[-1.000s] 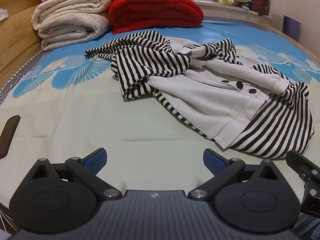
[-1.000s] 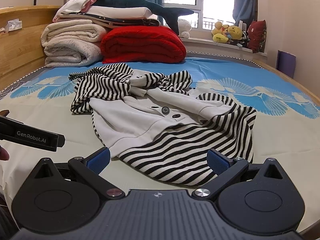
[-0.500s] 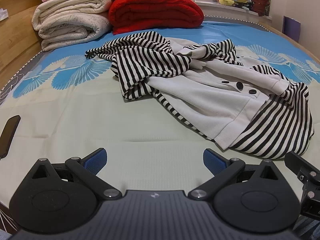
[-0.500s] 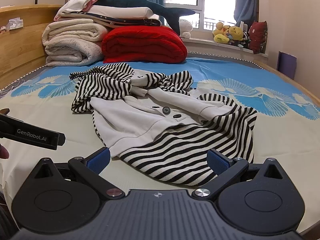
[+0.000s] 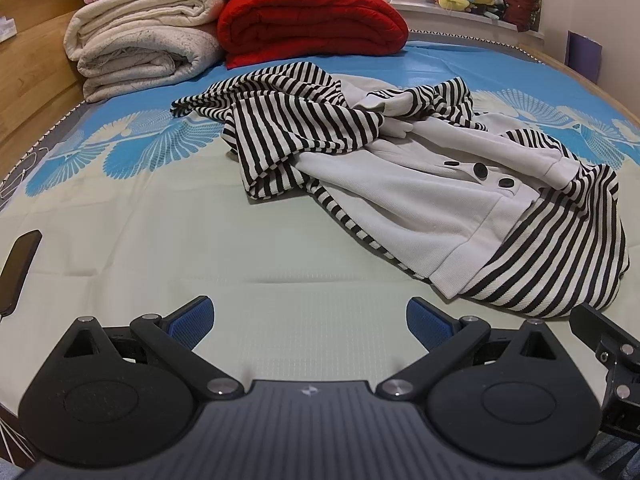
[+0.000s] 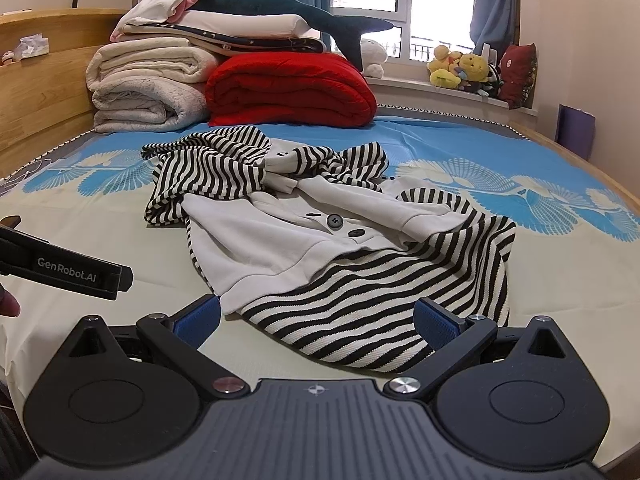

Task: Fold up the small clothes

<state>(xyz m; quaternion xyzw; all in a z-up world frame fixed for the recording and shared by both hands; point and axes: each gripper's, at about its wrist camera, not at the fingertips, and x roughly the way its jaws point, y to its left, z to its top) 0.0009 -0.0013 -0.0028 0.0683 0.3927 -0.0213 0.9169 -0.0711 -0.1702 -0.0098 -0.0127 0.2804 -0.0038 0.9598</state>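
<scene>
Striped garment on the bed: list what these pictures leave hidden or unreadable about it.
- Striped garment: crumpled in both wrist views, its own folds hide the sleeves, collar and underside.
- Near hem: right wrist view, the right hand-held gripper, open, frames it; its body cuts off the bed below.
- Left hand-held gripper: open, over bare sheet.
- Buttons: full count folded under.

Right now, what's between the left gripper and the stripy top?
Only bare bedsheet lies between the open left gripper and the stripy top, as the left wrist view shows.
</scene>
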